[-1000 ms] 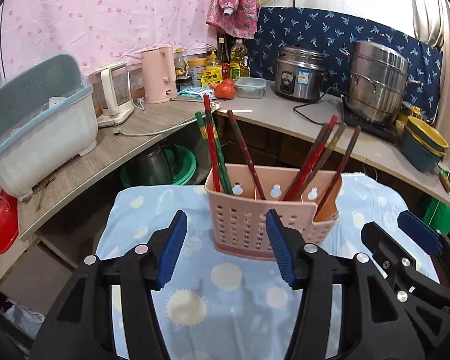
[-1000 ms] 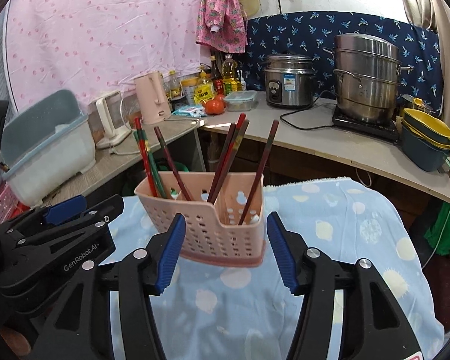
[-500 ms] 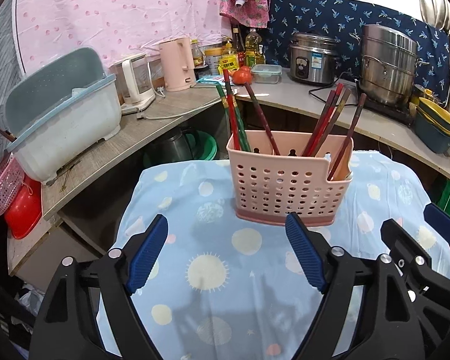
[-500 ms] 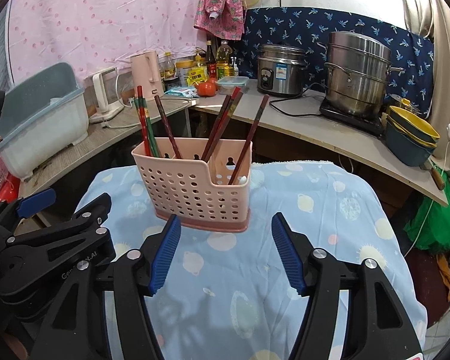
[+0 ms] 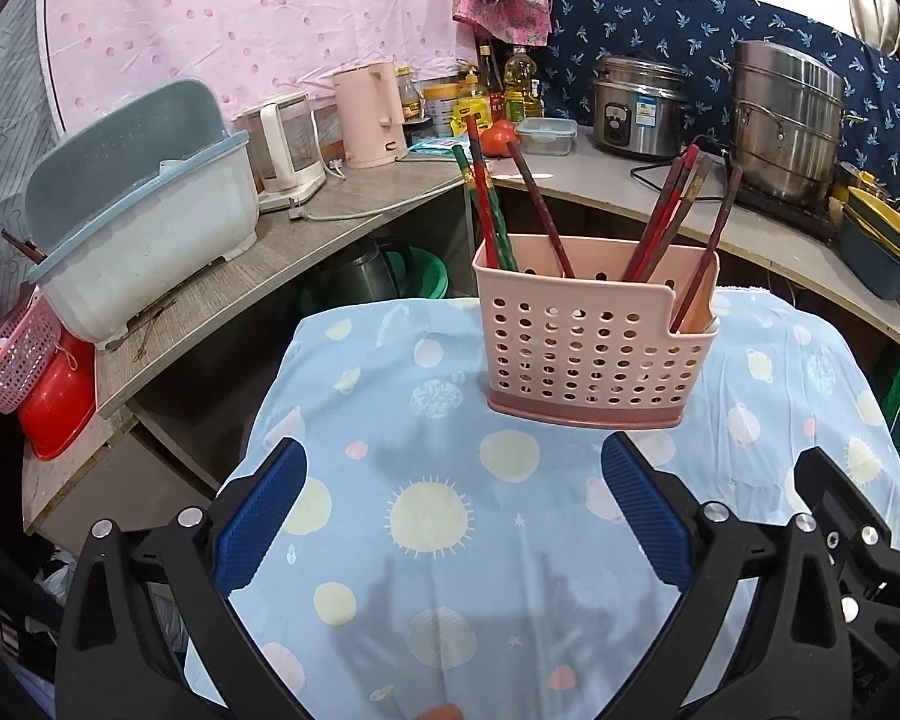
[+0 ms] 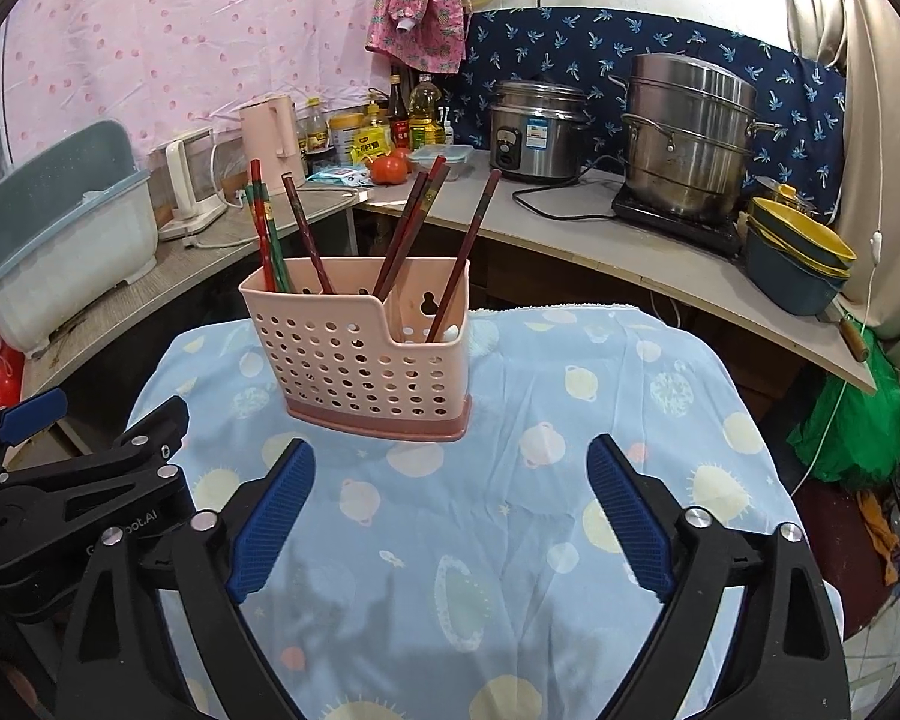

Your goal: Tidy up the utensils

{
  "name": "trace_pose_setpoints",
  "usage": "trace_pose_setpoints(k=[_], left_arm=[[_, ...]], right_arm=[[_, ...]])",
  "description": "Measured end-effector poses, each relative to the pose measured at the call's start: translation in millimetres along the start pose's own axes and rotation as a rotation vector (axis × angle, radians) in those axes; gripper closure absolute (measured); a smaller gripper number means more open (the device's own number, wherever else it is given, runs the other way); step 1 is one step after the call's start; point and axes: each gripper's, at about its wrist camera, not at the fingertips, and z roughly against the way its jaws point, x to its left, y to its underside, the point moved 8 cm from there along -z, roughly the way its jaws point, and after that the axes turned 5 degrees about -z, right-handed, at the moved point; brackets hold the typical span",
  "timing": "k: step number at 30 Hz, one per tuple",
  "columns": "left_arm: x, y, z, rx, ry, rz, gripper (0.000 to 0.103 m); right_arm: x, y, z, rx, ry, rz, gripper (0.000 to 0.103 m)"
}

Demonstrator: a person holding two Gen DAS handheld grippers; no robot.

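Chopsticks [image 5: 660, 222] stand in a light pink holder [image 5: 594, 348], frame centre; thin, stiff, probably slippery—pinch mid-shaft. Both grippers, left [image 5: 450, 516] and right [image 6: 450, 516], gape wide, empty.

Rice cooker [image 6: 537, 131], steamer pot [image 6: 687, 135], perhaps tomato [image 6: 388, 168]

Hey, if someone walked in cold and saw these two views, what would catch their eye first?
The pink perforated holder bristling with chopsticks, upright mid-table on the blue planet-print cloth. Next, the open left gripper and right gripper, both empty.
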Motion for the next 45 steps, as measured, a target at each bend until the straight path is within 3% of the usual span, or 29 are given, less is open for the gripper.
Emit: trace_pose_setpoints(k=[26, 45], left_arm=[[-11.4, 11.8, -10.4, 0.013, 0.027, -0.021, 0.008], [-7.8, 17.5, -14.9, 0.034, -0.007, -0.005, 0.008]], right_arm=[[-7.0, 13.1, -4.2, 0.026, 0.047, 0.011, 0.006], [-4.1, 18.2, -8.5, 0.043, 0.038, 0.011, 0.006]])
